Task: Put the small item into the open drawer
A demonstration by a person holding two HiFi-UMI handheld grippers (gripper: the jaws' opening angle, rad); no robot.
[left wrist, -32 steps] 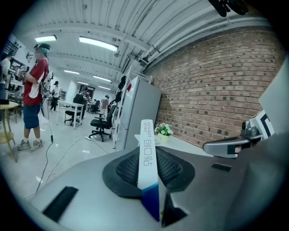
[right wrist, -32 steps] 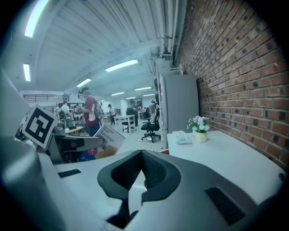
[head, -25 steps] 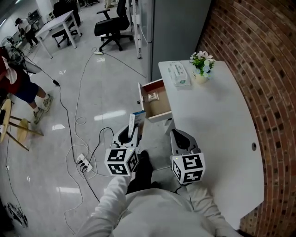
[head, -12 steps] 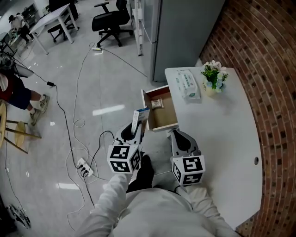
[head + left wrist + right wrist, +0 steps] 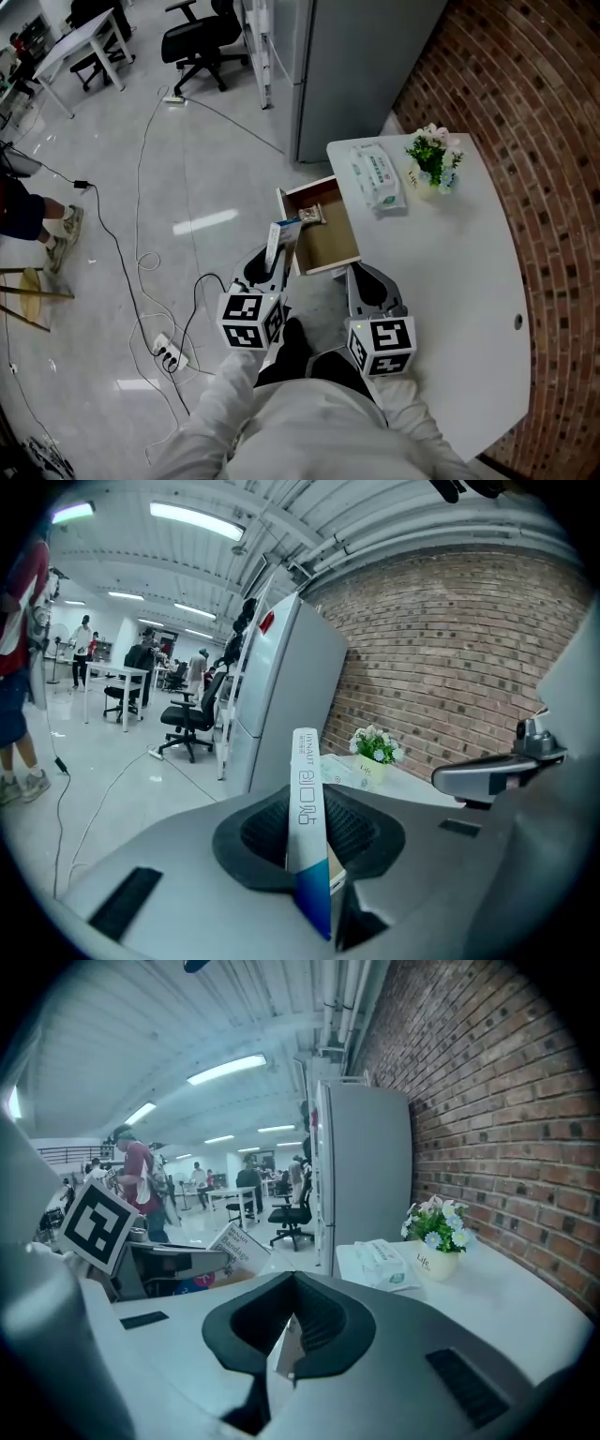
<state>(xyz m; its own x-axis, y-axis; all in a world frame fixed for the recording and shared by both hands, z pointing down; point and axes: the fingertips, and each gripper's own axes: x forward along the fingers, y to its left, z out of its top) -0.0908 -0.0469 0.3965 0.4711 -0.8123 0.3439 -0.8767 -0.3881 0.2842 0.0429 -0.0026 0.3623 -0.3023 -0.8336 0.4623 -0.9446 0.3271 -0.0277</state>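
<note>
In the head view my left gripper (image 5: 273, 259) is shut on a thin white and blue box (image 5: 277, 240), held upright at the front left corner of the open wooden drawer (image 5: 330, 246). The left gripper view shows the same box (image 5: 307, 827) on edge between the black pads. A small packet (image 5: 311, 216) lies at the drawer's far end. My right gripper (image 5: 369, 279) hovers over the white table (image 5: 450, 281) just behind the drawer's front right corner, jaws together with nothing in them (image 5: 292, 1326).
A tissue pack (image 5: 378, 176) and a small flower pot (image 5: 431, 161) stand at the table's far end, in front of a grey cabinet (image 5: 356, 56). A brick wall runs along the right. Cables and a power strip (image 5: 169, 349) lie on the floor to the left.
Both grippers have come closer to the drawer. The box in the left gripper now stands at the drawer's front left corner. The grip has not changed.
</note>
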